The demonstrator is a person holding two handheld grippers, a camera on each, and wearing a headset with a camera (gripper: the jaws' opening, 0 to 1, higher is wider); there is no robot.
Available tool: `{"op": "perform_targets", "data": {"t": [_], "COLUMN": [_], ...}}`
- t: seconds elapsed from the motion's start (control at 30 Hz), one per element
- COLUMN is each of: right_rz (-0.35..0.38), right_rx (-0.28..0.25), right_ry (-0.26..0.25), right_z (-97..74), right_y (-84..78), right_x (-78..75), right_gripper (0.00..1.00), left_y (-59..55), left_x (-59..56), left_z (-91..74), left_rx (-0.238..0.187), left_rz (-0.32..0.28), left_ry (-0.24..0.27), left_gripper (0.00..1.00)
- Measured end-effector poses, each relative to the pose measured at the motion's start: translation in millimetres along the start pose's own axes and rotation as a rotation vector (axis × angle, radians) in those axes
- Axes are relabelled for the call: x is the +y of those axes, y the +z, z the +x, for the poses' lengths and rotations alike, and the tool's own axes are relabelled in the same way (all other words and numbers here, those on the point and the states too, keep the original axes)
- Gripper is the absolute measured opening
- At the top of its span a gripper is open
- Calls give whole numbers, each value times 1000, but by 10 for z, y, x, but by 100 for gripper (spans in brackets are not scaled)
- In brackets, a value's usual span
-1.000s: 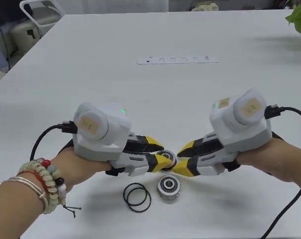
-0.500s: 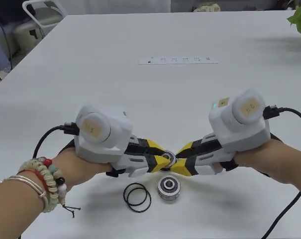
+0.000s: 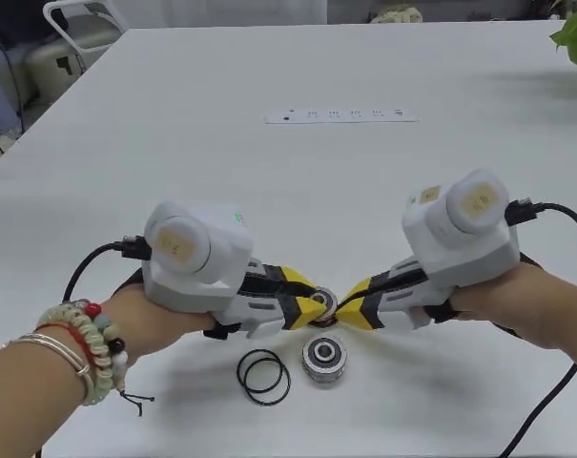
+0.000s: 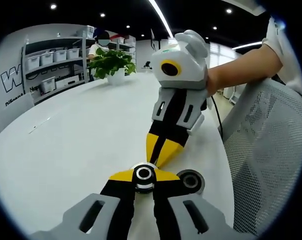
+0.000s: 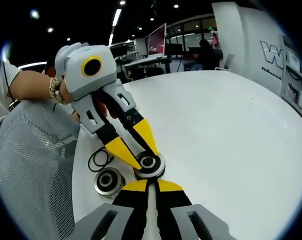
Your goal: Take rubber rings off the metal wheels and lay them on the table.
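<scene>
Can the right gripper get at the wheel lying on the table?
Probably yes: the table wheel lies uncovered near the right gripper. Its jaws, though, are shut against the held wheel in the left gripper and must open first.

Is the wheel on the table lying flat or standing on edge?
Lying flat: the loose wheel shows its round face and hub upward.

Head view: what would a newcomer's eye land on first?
Low in the middle, the left gripper clamps a small metal wheel while the right gripper, its jaws shut, meets the wheel's rim. Just below them on the white table lie a second wheel and, to its left, two loose black rubber rings.
</scene>
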State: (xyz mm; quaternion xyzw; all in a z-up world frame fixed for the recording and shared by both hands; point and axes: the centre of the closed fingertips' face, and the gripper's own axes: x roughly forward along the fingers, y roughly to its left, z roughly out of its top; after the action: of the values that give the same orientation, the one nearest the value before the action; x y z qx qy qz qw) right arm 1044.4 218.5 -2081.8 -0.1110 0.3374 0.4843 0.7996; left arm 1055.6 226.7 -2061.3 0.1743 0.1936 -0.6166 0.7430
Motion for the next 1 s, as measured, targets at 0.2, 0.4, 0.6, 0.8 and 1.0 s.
{"op": "perform_targets", "data": {"t": [0.2,0.4,0.6,0.8,1.0], "right_rz": [-8,160,269,297,282], "right_rx": [18,6,-45,-47,-33], "right_ry": [-28,-45,-19,-16,-17], "right_z": [-3,-38,-76,-80,-75], "right_y": [3,23,99,148,173], "right_x": [-32,-83,-69,-21,17], "right_gripper": [0,0,0,0,0], "left_y": [1,2,3,4,6], "left_x": [-3,-4,-12,-17,-22], "left_z": [5,6,10,10,8], "left_rx": [-1,2,2,2,-4], "left_rz": [3,5,7,22,16], "left_ry": [1,3,2,5,4], "left_gripper": [8,8,7,7,8]}}
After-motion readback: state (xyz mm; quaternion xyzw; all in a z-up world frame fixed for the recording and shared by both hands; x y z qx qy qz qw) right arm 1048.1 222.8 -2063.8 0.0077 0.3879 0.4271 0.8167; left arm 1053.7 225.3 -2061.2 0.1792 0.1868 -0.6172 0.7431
